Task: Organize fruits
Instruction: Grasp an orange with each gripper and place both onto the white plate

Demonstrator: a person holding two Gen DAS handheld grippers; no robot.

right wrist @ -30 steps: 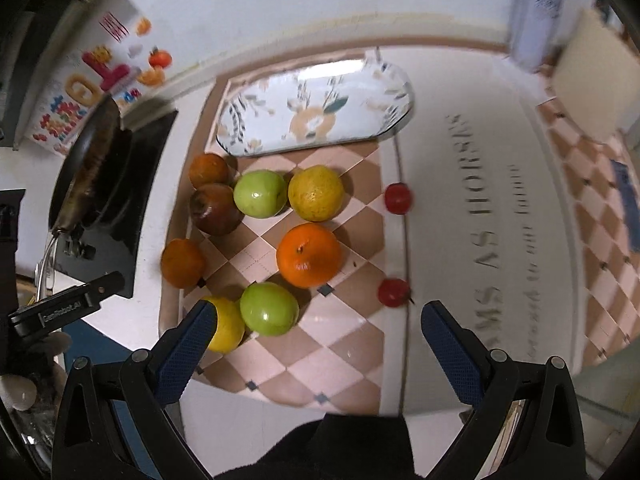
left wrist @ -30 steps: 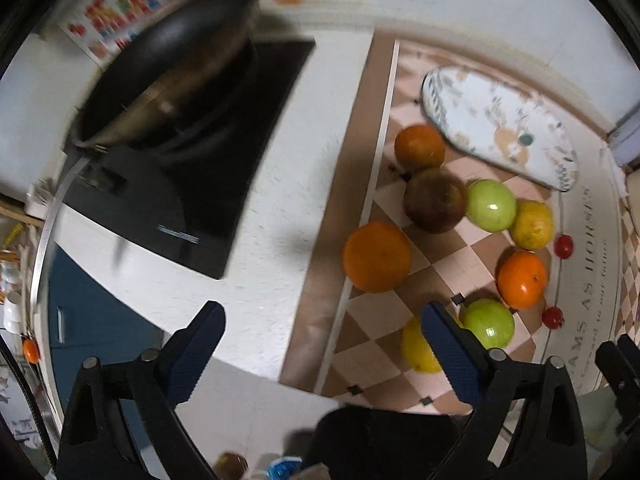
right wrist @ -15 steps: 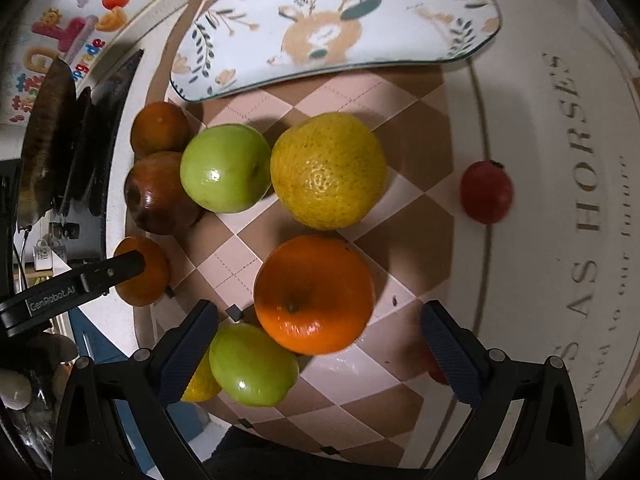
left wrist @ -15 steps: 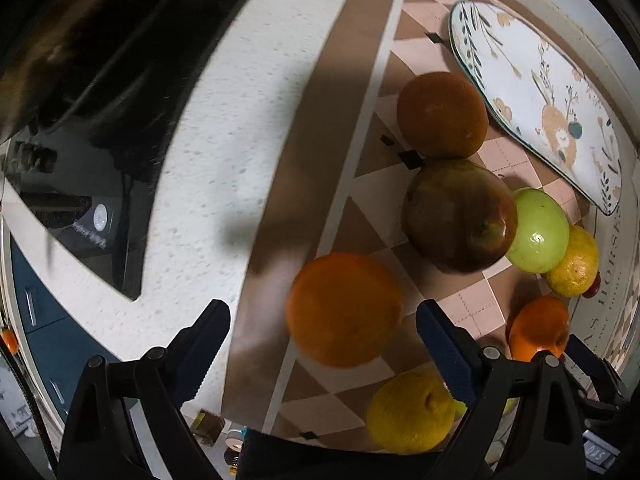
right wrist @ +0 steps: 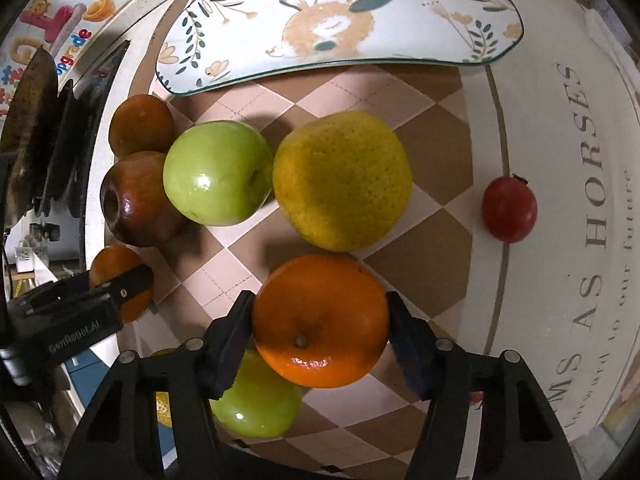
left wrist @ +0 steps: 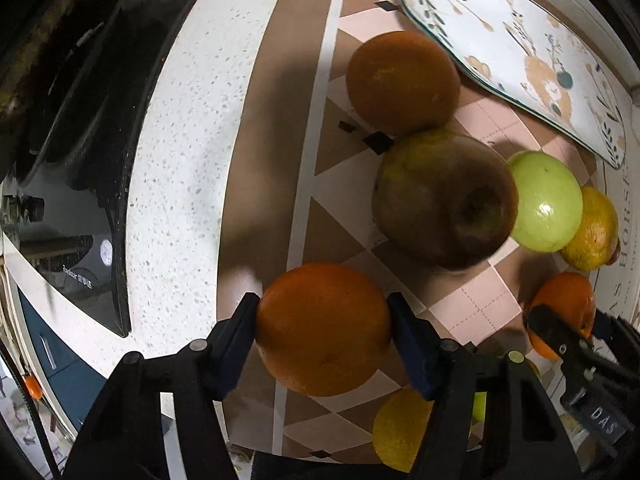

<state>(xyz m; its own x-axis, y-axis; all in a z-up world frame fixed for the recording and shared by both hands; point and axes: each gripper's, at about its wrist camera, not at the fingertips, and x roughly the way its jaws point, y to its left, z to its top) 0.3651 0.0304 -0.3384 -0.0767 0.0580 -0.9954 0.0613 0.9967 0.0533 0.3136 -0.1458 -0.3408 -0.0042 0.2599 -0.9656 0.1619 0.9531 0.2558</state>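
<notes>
Left wrist: orange (left wrist: 323, 328) clamped between left gripper (left wrist: 323, 330) fingers (left wrist: 240, 332).

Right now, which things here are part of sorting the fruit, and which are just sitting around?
Part of the job: the orange in the left gripper, the orange in the right gripper, green apple, yellow citrus, dark red apple, patterned plate.

Just lying about: frying pan, black cooktop.
</notes>
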